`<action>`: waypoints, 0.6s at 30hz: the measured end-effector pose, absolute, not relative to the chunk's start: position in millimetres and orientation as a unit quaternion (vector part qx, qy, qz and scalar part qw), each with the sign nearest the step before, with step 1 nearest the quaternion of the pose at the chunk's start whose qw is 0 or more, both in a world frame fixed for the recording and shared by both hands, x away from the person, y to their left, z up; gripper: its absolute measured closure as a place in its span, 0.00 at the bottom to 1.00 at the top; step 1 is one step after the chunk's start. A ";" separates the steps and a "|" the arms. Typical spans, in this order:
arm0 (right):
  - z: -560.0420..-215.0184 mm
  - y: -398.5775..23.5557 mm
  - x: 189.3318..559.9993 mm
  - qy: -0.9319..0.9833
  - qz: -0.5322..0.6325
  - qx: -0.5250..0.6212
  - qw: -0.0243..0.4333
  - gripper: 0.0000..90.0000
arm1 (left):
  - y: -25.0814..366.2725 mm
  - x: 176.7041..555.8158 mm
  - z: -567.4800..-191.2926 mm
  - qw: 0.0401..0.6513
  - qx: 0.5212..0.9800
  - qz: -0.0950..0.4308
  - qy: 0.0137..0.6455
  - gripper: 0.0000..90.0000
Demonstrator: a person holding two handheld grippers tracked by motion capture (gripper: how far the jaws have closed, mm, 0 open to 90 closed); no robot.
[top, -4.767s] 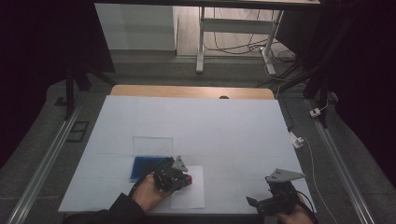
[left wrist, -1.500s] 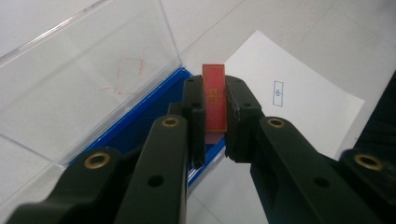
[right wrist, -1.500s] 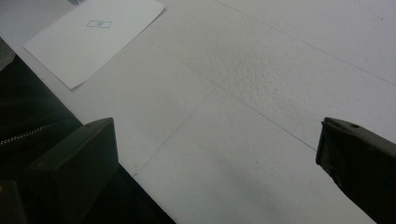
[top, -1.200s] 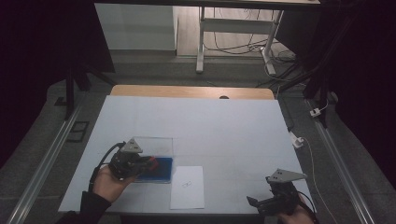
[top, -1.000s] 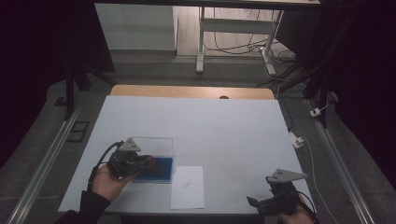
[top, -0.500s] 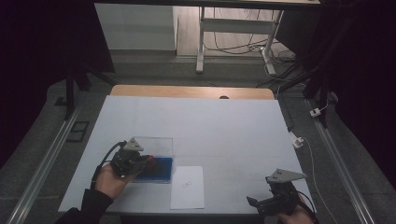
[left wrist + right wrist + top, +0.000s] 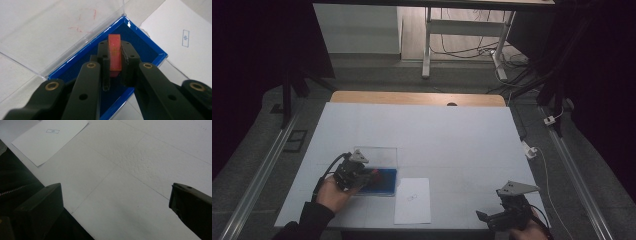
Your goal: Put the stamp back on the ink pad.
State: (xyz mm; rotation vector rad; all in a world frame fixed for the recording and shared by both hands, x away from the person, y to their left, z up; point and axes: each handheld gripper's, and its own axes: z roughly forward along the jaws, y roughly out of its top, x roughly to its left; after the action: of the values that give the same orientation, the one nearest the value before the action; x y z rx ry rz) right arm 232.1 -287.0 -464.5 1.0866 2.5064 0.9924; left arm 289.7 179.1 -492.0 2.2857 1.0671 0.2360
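A thin red slab (image 7: 115,55), flat-faced with a faint gold mark, stands on edge, pinched between the matte black pads of the left claw (image 7: 115,60). Beneath it lies a blue-lined rectangular case (image 7: 140,47), perhaps velvety, its clear lid (image 7: 50,32) open. The right claw (image 7: 115,202) is spread above the pale textured desk (image 7: 140,157).

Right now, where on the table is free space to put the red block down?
Free: the table beyond the blue box, and between the paper sheet and right gripper. Crowded: around the left gripper holding the red block.
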 end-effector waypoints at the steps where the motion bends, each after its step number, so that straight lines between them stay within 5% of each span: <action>1: -464.5 -287.0 232.1 0.856 0.339 0.371 0.118 0.00 | 178.8 289.9 -492.4 0.297 0.862 0.088 0.401 0.89; 13: -464.6 -286.7 232.0 0.857 0.339 0.371 0.118 0.00 | 178.8 290.4 -493.8 0.293 0.862 0.085 0.405 0.88; 18: -464.6 -286.7 231.9 0.857 0.338 0.371 0.118 0.00 | 177.9 290.2 -493.8 0.293 0.862 0.088 0.404 0.81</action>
State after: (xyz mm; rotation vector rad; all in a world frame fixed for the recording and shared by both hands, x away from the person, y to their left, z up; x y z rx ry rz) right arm 231.9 -286.7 -464.6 1.0844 2.5067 0.9902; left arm 290.2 177.9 -493.8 2.2976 1.0758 0.2345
